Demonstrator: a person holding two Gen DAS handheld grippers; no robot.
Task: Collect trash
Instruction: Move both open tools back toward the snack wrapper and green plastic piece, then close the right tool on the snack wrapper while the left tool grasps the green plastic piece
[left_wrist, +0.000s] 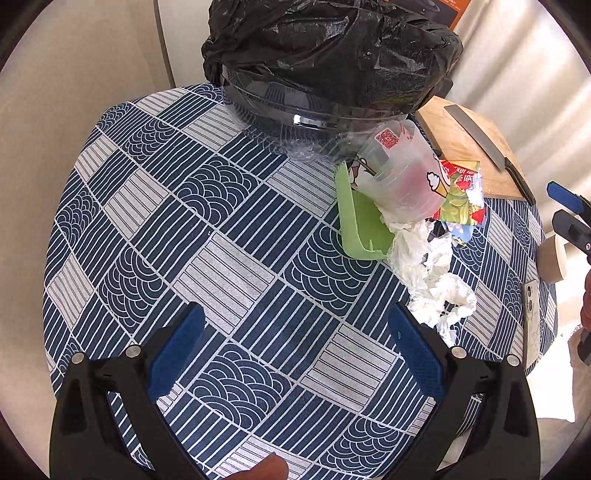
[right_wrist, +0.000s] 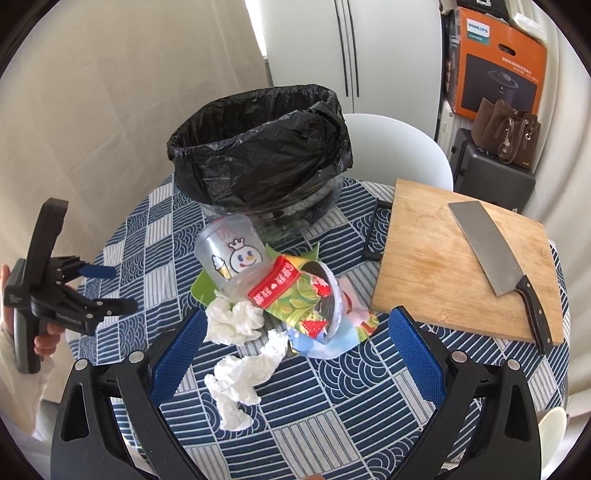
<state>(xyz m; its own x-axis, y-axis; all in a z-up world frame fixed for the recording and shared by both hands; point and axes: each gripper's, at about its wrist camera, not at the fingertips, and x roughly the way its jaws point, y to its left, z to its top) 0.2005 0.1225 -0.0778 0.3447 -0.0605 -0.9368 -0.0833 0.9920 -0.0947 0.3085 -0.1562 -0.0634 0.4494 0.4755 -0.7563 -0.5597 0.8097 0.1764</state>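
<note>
A bin lined with a black bag (right_wrist: 258, 155) stands at the back of the round table; it also shows in the left wrist view (left_wrist: 332, 55). In front of it lies a trash pile: a clear plastic cup (right_wrist: 231, 254) on its side, a colourful snack wrapper (right_wrist: 295, 291), crumpled white tissue (right_wrist: 240, 354) and a green tray (left_wrist: 356, 225) underneath. In the left wrist view the cup (left_wrist: 402, 173) and tissue (left_wrist: 432, 273) lie to the right. My right gripper (right_wrist: 295, 354) is open, low over the tissue. My left gripper (left_wrist: 295, 343) is open and empty over bare cloth.
A wooden cutting board (right_wrist: 461, 258) with a cleaver (right_wrist: 491, 251) lies on the right of the table. A white chair (right_wrist: 399, 147) stands behind. A phone (left_wrist: 532, 317) and a small white cup (left_wrist: 552, 258) sit near the table's right edge.
</note>
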